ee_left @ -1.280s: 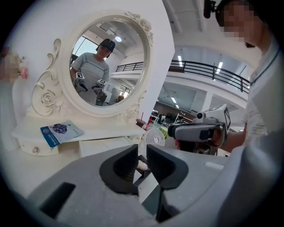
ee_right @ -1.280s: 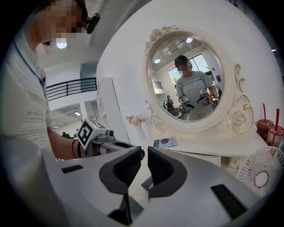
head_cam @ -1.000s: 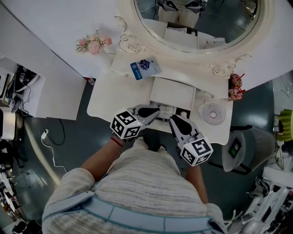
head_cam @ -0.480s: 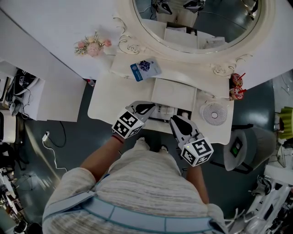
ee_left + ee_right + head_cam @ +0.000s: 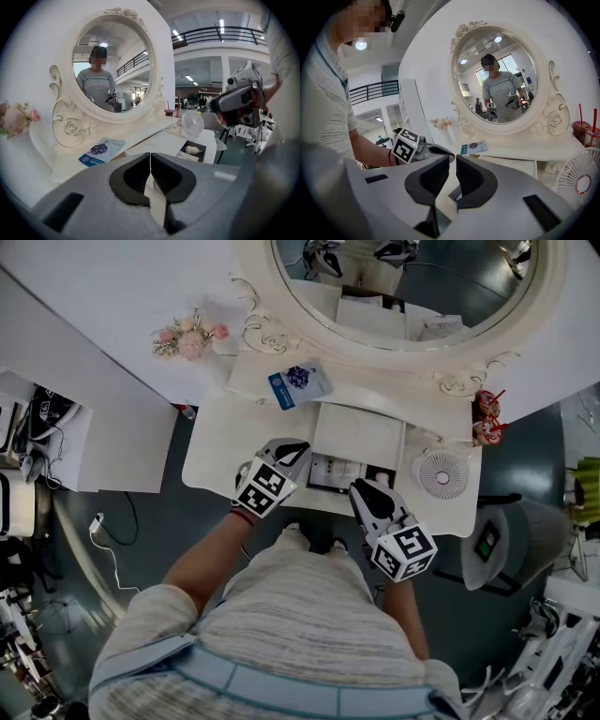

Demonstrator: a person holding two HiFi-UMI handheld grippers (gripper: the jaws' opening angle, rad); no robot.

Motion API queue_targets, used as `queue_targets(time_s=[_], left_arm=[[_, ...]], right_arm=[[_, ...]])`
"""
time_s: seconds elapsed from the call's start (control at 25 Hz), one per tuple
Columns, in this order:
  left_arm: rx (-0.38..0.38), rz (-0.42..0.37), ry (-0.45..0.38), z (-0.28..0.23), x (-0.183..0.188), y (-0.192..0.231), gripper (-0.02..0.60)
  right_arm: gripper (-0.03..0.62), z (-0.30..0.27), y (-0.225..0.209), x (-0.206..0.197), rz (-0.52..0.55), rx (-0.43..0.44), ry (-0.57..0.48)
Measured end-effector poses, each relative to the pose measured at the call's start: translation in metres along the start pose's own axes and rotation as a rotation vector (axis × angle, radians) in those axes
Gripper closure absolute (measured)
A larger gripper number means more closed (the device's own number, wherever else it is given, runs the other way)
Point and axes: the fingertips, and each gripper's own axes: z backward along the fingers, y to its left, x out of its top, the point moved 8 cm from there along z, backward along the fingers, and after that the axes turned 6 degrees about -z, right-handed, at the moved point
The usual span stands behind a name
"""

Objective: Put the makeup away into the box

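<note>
The box (image 5: 356, 432) sits on the table (image 5: 216, 451) in front of the mirror (image 5: 403, 282), its long side running along the table's front edge. The strip of it nearest me is open. At the right end of that strip a dark compartment holds one pale lump (image 5: 192, 150), lying flat. I cannot tell which way the lump points. The other bits in the strip are too small to name.

My left fingers (image 5: 133, 178) are pressed together with nothing between them. They point down at a slant toward the mirror and hang over the left end of the box. My right fingers (image 5: 431, 180) stand a narrow slit apart and are empty. From above they sit at the near right edge of the box, and I cannot tell if they touch it.

A blue card (image 5: 298, 382) lies behind the box, and a fan (image 5: 441, 472) is just beside its right end.
</note>
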Motion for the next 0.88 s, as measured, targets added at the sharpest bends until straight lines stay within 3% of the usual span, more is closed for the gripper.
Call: queue_targets(time_s=[0.28, 0.44, 0.6, 0.88], left_arm=[[0.111, -0.100, 0.106, -0.015, -0.016, 0.028, 0.563], [0.154, -0.163, 0.157, -0.026, -0.021, 0.042, 0.462], [0.188, -0.208, 0.189, -0.036, -0.022, 0.053, 0.427], [0.259, -0.374, 0.260, -0.052, -0.024, 0.066, 0.387]], right_arm=[[0.583, -0.006, -0.001, -0.002, -0.006, -0.009, 0.006], [0.583, -0.006, -0.003, -0.003, -0.012, -0.019, 0.010], [0.583, -0.007, -0.005, -0.002, -0.015, -0.026, 0.012], [0.583, -0.005, -0.009, -0.003, -0.025, -0.047, 0.011]])
